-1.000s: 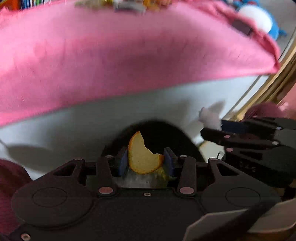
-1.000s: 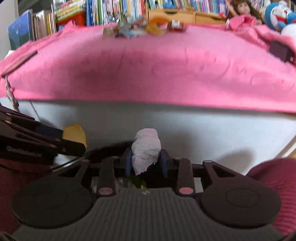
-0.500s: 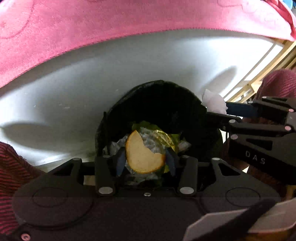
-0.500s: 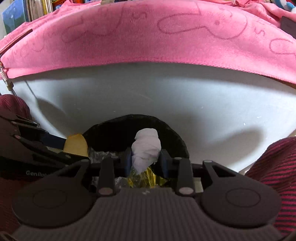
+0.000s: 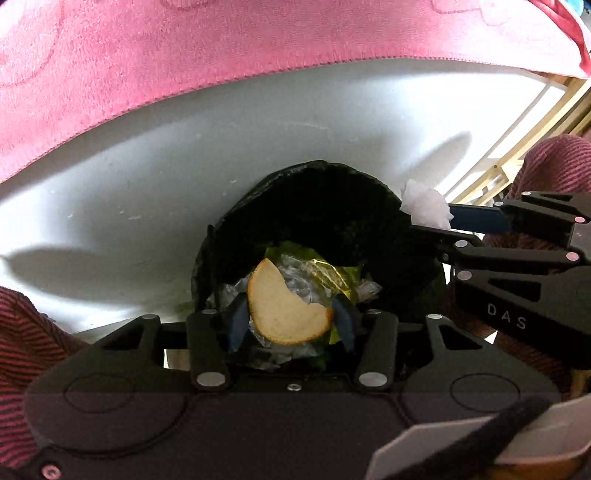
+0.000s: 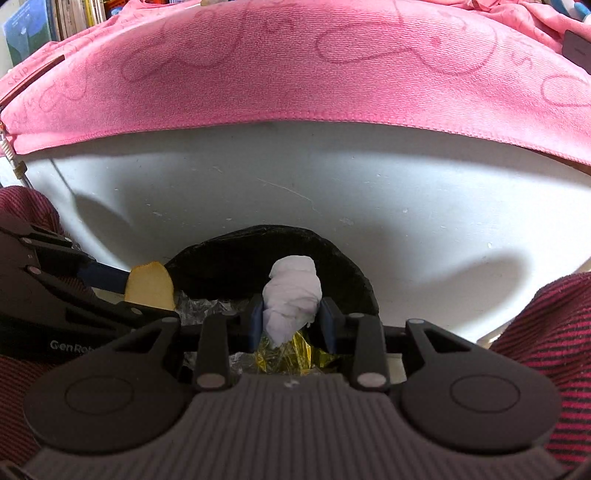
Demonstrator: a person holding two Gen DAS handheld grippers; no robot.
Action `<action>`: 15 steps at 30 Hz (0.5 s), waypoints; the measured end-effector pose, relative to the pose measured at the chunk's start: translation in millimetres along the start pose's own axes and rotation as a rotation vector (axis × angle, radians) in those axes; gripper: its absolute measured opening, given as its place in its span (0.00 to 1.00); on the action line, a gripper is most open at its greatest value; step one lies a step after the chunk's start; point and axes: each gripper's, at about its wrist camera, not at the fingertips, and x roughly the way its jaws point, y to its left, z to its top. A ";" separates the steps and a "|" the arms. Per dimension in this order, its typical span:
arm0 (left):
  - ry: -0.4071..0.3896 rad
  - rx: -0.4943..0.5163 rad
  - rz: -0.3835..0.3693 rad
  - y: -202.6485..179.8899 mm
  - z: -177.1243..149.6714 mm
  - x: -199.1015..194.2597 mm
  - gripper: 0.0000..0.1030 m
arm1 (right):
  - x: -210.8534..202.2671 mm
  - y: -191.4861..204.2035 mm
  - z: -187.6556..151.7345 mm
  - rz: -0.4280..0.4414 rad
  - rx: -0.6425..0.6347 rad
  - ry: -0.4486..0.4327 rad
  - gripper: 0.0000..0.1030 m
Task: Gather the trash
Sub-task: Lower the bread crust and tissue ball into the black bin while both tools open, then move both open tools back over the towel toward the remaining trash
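My left gripper [image 5: 290, 319] is shut on a bitten round cracker [image 5: 286, 308], held over the mouth of a black trash bag [image 5: 332, 206]. Crumpled clear plastic and a yellow-green wrapper [image 5: 325, 275] lie inside the bag below it. My right gripper [image 6: 291, 319] is shut on a crumpled white tissue [image 6: 293, 295], also over the bag [image 6: 273, 251]. In the left wrist view the right gripper reaches in from the right with the tissue [image 5: 424, 208] at the bag's rim. In the right wrist view the cracker [image 6: 151, 286] shows at the left edge of the bag.
A white table side [image 6: 295, 177] rises right behind the bag, with a pink towel [image 6: 295, 62] hanging over its top edge. Red striped sleeves [image 6: 546, 332] flank both grippers. A wooden frame [image 5: 535, 136] stands at the right. Books [image 6: 55, 22] line the far left.
Both grippers have dropped from table-top height down to the black bag, still holding the cracker and the tissue. The bag and the trash in it have come into view.
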 end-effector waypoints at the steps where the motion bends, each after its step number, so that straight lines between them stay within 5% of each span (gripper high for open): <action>1: -0.001 -0.001 0.003 -0.1 0.2 -0.2 0.52 | 0.0 -0.1 0.3 0.000 0.000 -0.001 0.53; 6: -0.030 0.016 0.100 -1.4 2.4 -1.9 0.77 | -2.4 -4.1 -0.5 0.001 0.016 -0.008 0.63; 15: -0.114 -0.018 0.077 9.3 12.6 -31.4 0.79 | -24.7 -8.1 10.7 0.002 -0.009 -0.084 0.68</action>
